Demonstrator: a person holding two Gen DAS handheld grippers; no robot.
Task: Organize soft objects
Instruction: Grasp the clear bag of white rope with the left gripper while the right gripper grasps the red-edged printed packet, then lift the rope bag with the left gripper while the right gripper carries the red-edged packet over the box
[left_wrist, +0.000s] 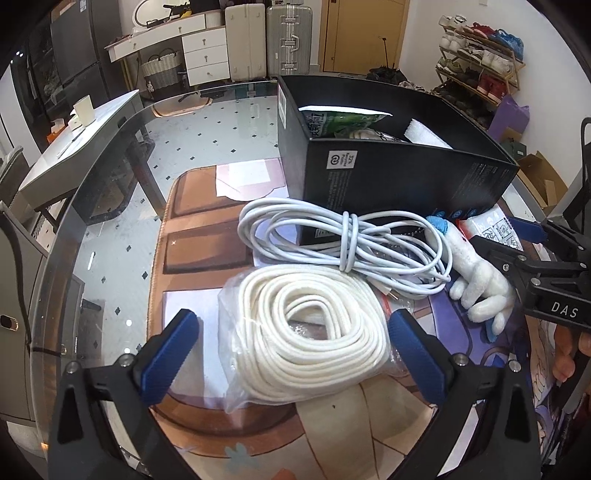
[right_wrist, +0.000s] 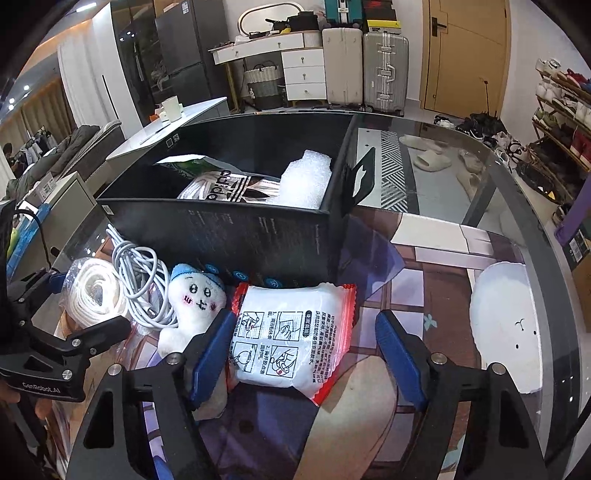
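Note:
A bagged coil of white rope (left_wrist: 310, 332) lies on the glass table between the open fingers of my left gripper (left_wrist: 295, 354). Behind it lies a bundled white cable (left_wrist: 347, 247), then a white plush toy with a blue cap (left_wrist: 472, 277). A black box (left_wrist: 388, 155) stands behind, holding a green packet, an adidas bag (right_wrist: 221, 190) and bubble wrap (right_wrist: 304, 177). My right gripper (right_wrist: 306, 358) is open around a white packet with red edges (right_wrist: 295, 339). The plush (right_wrist: 192, 299) lies just left of it, against the left finger.
A white round plush cushion (right_wrist: 506, 325) lies at the table's right. The glass table edge (left_wrist: 110, 155) curves round at left and back. Suitcases (right_wrist: 365, 70), a white drawer unit and a shoe rack (left_wrist: 480, 62) stand in the room beyond.

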